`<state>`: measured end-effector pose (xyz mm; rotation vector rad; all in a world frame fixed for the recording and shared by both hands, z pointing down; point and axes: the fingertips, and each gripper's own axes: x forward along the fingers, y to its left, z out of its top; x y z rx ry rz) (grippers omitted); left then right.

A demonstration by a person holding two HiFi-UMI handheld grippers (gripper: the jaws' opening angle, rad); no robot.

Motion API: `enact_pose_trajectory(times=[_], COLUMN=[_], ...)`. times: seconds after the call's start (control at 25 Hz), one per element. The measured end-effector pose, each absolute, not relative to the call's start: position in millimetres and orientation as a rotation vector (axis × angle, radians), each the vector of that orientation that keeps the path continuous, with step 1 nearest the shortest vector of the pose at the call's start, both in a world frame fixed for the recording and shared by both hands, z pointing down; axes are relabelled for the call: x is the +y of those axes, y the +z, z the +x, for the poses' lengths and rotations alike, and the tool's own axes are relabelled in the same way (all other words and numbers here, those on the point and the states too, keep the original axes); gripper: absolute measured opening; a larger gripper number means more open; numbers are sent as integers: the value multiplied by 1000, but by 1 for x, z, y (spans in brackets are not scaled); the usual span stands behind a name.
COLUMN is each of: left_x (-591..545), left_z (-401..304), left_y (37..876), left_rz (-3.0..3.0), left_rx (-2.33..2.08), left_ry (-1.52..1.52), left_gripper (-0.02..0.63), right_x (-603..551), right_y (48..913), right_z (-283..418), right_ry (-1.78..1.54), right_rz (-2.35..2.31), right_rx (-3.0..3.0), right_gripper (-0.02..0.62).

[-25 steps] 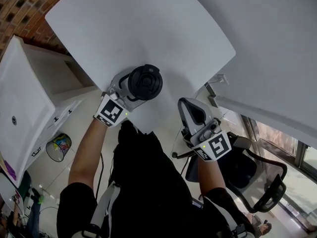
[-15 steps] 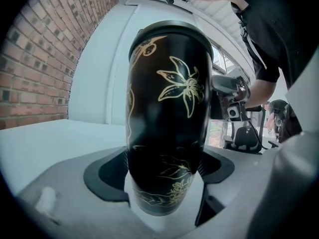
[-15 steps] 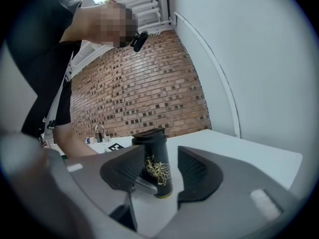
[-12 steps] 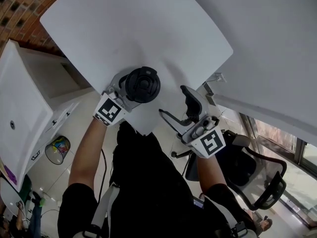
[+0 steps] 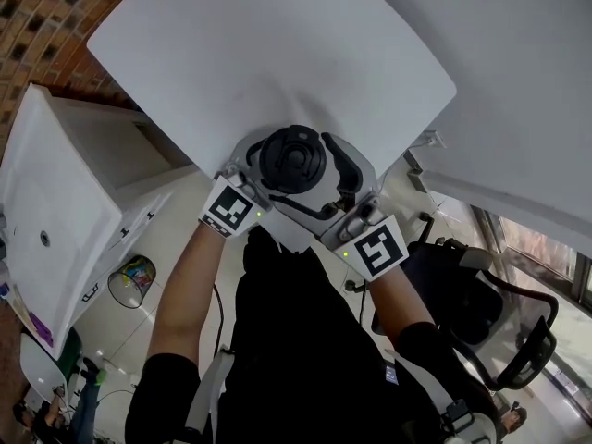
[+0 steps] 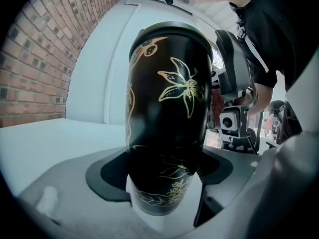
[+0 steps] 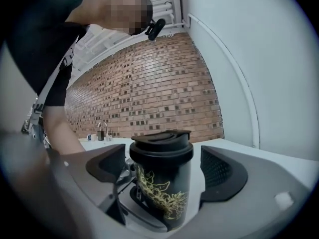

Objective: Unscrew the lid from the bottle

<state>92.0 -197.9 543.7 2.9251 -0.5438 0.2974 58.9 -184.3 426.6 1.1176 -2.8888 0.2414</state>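
Observation:
A black bottle [image 5: 294, 158] with gold flower print stands upright near the front edge of the white table [image 5: 277, 54], its black lid [image 7: 160, 142] on top. My left gripper [image 5: 254, 160] comes in from the left and is shut on the bottle's lower body [image 6: 169, 108], with the pads pressed against both sides. My right gripper [image 5: 319, 192] reaches in from the right. Its jaws are opening, and they stand either side of the bottle [image 7: 164, 193] with a gap at each pad [image 7: 222, 176].
A second white table [image 5: 518, 81] lies to the right. On the floor at the left are a white cabinet [image 5: 55, 202] and a small bin [image 5: 132, 280]. A black office chair [image 5: 481, 313] stands at the right, behind me. A brick wall runs along the far left.
My right gripper has swung in from beyond the table's edge to the bottle, and its jaws have gone from shut to wide apart around it. The left gripper has kept its hold.

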Motion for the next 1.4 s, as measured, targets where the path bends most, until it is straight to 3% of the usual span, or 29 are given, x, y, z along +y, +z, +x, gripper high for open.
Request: enact_pose_trajectory(times=[0.52, 1.08, 1.4], left_x=[-198, -198, -198], left_z=[93, 94, 93], left_y=[544, 543, 542], left_rz=[2920, 2919, 2917], left_rx=[-552, -554, -551], left_ry=[298, 305, 299], left_gripper=[390, 391, 391], right_x=[-195, -185, -184], right_y=[429, 433, 425], right_z=[47, 45, 42], right_ry=[126, 245, 190], right_rz=[1155, 377, 250], right_rx=[-2848, -2985, -3012], right_gripper=[437, 442, 460])
